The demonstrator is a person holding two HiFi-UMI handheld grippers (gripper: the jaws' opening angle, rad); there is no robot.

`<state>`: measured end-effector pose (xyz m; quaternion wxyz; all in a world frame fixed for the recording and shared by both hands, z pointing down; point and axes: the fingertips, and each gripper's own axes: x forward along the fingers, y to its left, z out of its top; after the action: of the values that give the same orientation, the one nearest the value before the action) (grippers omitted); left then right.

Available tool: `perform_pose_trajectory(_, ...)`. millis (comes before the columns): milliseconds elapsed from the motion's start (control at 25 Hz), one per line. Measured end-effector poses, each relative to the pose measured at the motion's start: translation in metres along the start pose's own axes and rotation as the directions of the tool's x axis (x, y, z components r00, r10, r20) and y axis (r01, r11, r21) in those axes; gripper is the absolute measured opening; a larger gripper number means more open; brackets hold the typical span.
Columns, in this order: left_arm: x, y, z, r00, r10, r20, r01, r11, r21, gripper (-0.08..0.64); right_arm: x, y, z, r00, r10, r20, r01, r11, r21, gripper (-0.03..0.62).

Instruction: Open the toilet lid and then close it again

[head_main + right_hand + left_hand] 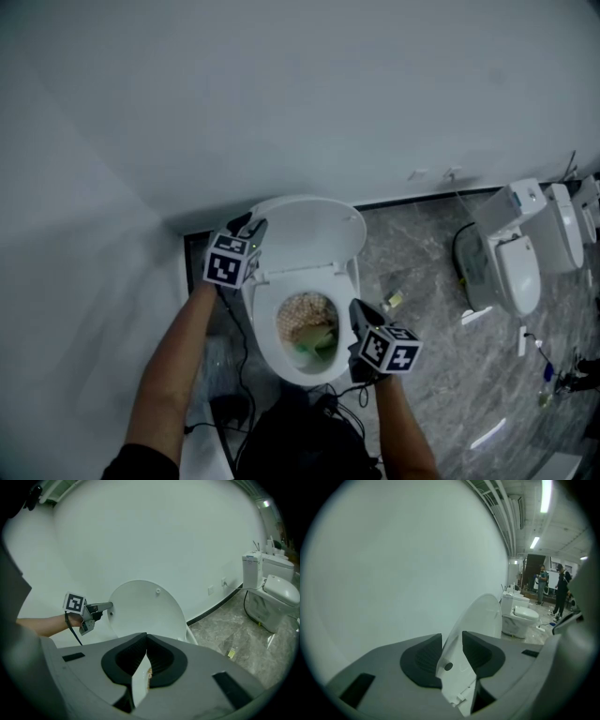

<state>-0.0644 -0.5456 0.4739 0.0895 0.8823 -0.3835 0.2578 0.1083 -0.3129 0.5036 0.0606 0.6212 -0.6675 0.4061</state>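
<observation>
A white toilet stands against the wall with its lid (pixel 314 230) raised and leaning back. The bowl (pixel 307 323) holds brown and green matter. My left gripper (pixel 255 227) is at the lid's left edge. In the left gripper view the lid (pixel 480 616) stands edge-on between the parted jaws of the left gripper (pixel 451 637), and I see no clear press of the pads. The right gripper view shows that left gripper (pixel 110 605) beside the lid (pixel 145 606). My right gripper (pixel 356 309) hovers at the bowl's right rim, and the right gripper (pixel 146 637) is shut and holds nothing.
More white toilets (pixel 516 253) stand on the marble floor to the right, also seen as toilets (pixel 276 592). A small yellowish scrap (pixel 394 300) lies beside the bowl. Dark cables (pixel 234 403) run on the floor at the toilet's left. People (pixel 560 590) stand far off.
</observation>
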Motion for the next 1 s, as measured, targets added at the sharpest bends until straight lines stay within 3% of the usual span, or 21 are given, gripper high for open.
perform_pose_trajectory(120,-0.009,-0.006,-0.002,1.000,0.017,0.005,-0.017,1.000,0.001,0.126,-0.007,-0.001,-0.006,1.000,0.009,0.001,-0.009,1.000,0.004,0.011)
perform_pose_trajectory(1000,-0.086,-0.083,-0.057,0.999,0.044,-0.024,-0.045,0.999,-0.027,0.135,-0.068,-0.008,-0.059,0.997,0.077,-0.015,-0.078,0.996,-0.034,0.011)
